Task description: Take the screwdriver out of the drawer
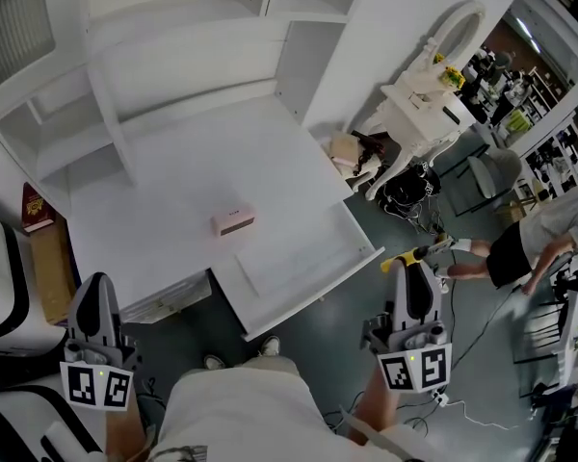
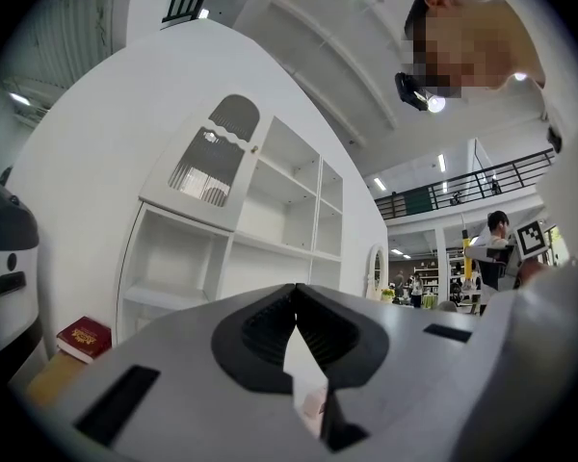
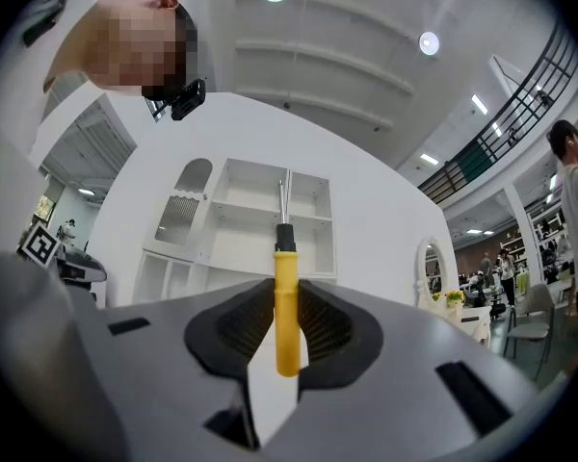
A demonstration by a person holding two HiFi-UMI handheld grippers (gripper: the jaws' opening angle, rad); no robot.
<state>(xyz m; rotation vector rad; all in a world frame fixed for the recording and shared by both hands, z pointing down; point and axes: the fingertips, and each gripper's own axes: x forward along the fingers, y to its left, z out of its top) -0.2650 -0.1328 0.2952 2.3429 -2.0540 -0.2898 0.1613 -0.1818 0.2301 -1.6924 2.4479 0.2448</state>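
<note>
**Two grippers near, one with the screwdriver clear of the drawer**

Nearest, at the bottom of the head view, is the person's light shirt, with one gripper on each side. The left gripper hangs at the near left, just off the near left corner of the desk. In its own view the left gripper has its jaws closed tip to tip with nothing between them.

The right gripper is at the near right, over the grey floor. Its jaws stand narrow and are clamped on the yellow handle of the screwdriver. In the right gripper view, the screwdriver stands upright between the pads of the right gripper. Its black collar and metal shaft rise above the jaw tips. In the head view the screwdriver is outside the drawer, just right of its near right corner, and its shaft points away to the right.

A little farther in, the white drawer is pulled out from the desk toward the person, and its bare bottom shows. Beyond it, a small pink box lies on the desktop. A red book sits at the left edge.

Farther still, white shelves rise behind the desk. At the far right stand a white dressing table with an oval mirror and another person.
</note>
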